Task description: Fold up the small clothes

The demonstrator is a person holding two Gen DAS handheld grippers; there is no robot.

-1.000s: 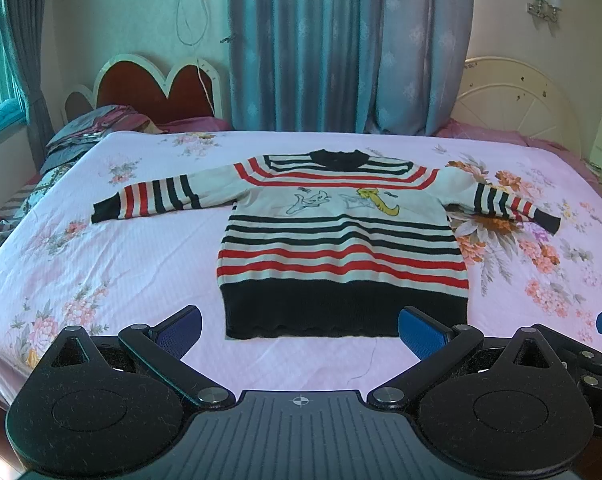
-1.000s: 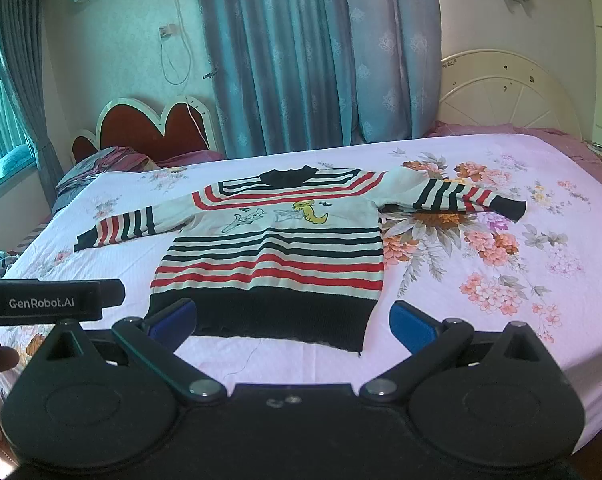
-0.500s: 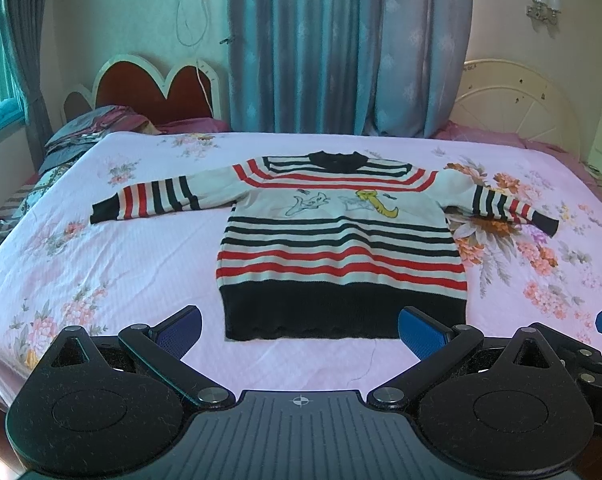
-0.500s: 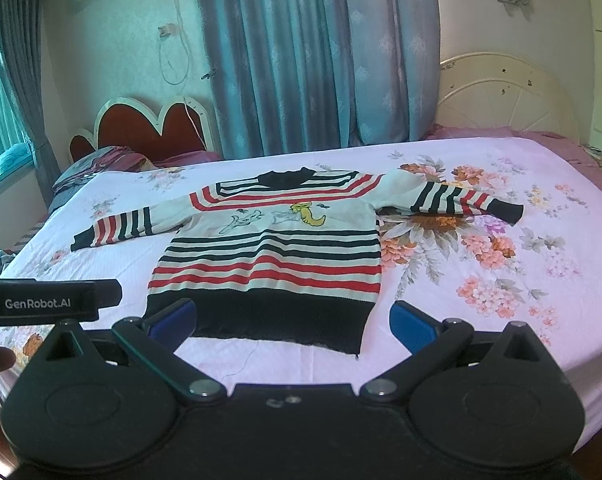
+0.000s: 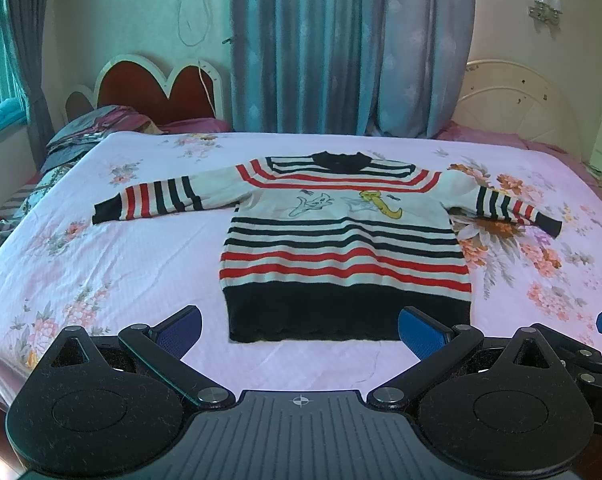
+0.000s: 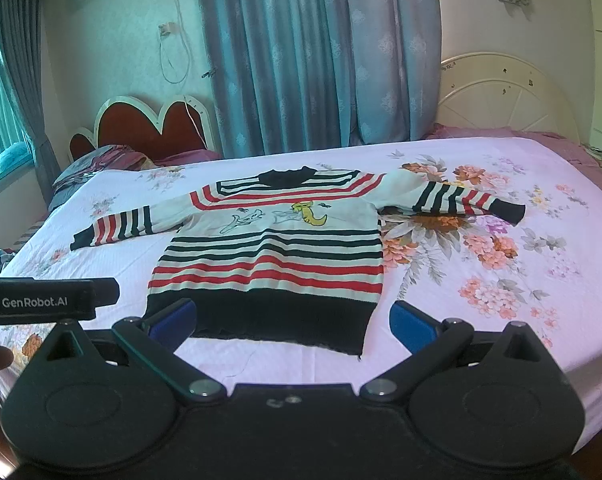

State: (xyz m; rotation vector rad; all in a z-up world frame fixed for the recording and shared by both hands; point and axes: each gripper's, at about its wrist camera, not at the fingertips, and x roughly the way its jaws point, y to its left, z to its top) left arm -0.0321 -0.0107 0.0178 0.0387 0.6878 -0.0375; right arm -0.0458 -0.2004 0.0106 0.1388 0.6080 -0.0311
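Note:
A small striped sweater (image 5: 345, 240) in white, red and black, with cartoon figures on the chest, lies flat and face up on the bed, both sleeves spread sideways. It also shows in the right wrist view (image 6: 273, 256). My left gripper (image 5: 299, 332) is open and empty, hovering just short of the black hem. My right gripper (image 6: 293, 322) is open and empty, also just before the hem, toward its right corner. The left gripper's body (image 6: 45, 300) shows at the left edge of the right wrist view.
The bed (image 5: 101, 272) has a pink floral sheet. A red headboard (image 5: 157, 92) and bunched bedding (image 5: 85, 132) are at the far left. Blue curtains (image 5: 341, 48) hang behind. A cream headboard (image 5: 517, 100) stands at the far right.
Both grippers have drifted slightly toward the sweater's hem; the sweater has not moved and both stay open.

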